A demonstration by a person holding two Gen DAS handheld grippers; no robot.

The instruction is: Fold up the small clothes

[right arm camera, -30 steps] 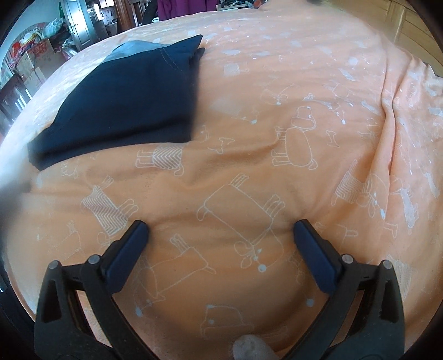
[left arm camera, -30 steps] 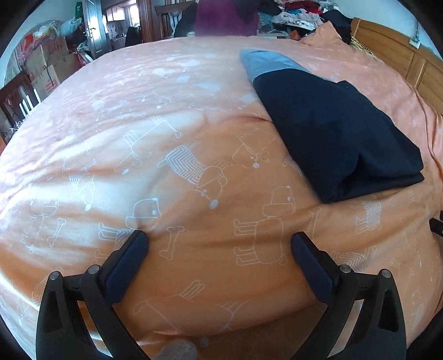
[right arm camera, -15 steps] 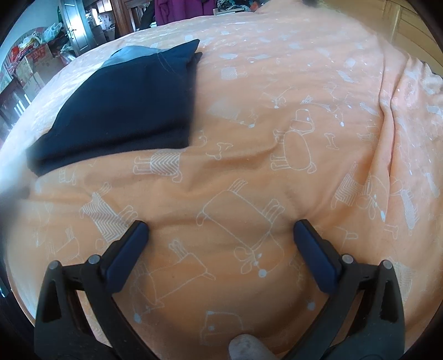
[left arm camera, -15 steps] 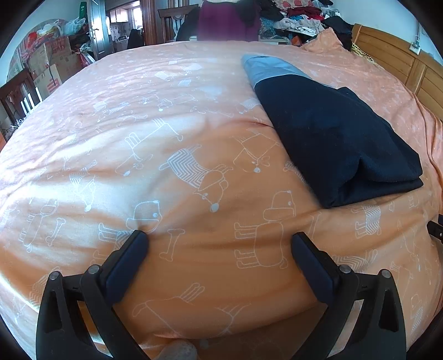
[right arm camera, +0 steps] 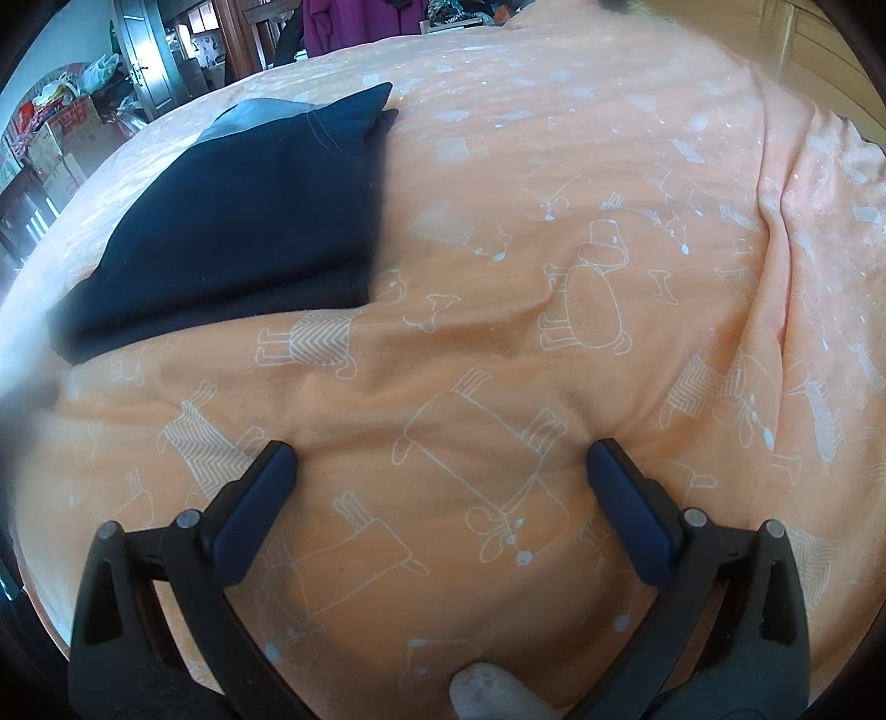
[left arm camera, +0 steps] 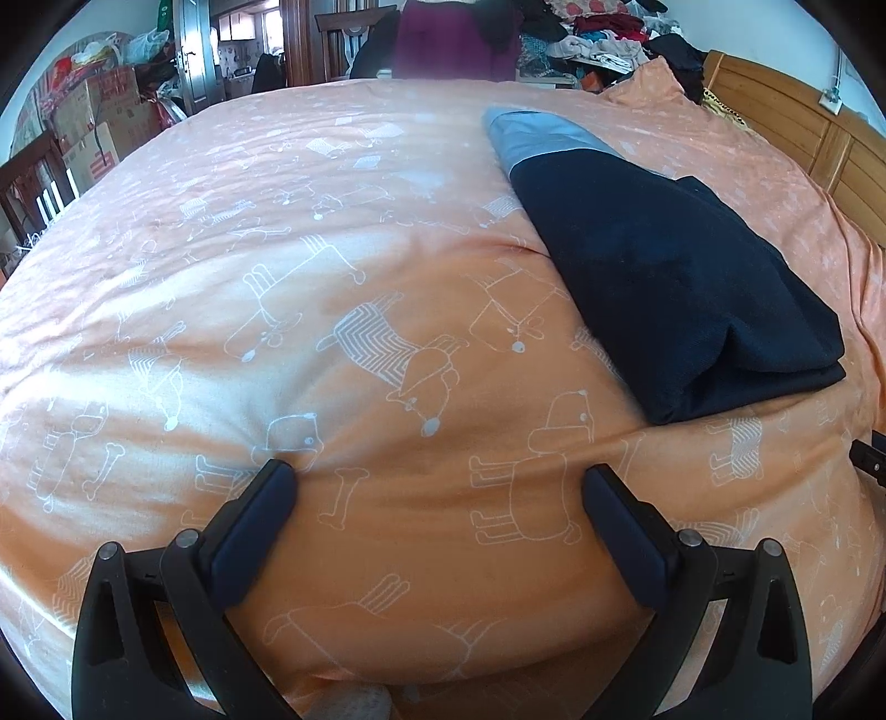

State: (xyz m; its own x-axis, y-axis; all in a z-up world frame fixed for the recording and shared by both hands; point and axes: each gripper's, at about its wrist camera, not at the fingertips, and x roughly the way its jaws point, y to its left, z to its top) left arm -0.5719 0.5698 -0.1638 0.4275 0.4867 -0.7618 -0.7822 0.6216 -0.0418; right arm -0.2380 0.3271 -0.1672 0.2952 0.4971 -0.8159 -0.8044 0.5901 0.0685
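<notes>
- Left wrist view: the left gripper (left arm camera: 437,487) hangs low over the orange bedcover printed with white outline dogs (left arm camera: 277,266), its jaws spread wide with only cover between them.
- The folded navy garment with a light blue band at its far end (left arm camera: 681,282) lies ahead and to the right of those jaws, well apart from them; its thick folded near edge faces the camera and its long left edge runs diagonally away.
- Left of the garment the cover is broad and bare up to the far side of the bed, with shallow creases only.
- To the right, the wooden headboard (left arm camera: 797,133) borders the bed; past the far side stand stacked cardboard boxes (left arm camera: 94,138) and a heap of mixed clothes (left arm camera: 598,33).
- Right wrist view: the right gripper (right arm camera: 443,462) also sits low over the same cover (right arm camera: 554,166), jaws spread wide and empty.
- Here the navy garment (right arm camera: 243,221) lies ahead to the left, clear of the jaws; its near edge runs along the cover and its right edge is straight, ending in a pointed far corner.
- Right of that edge the cover is open, broken by a long raised fold near the right rim.
</notes>
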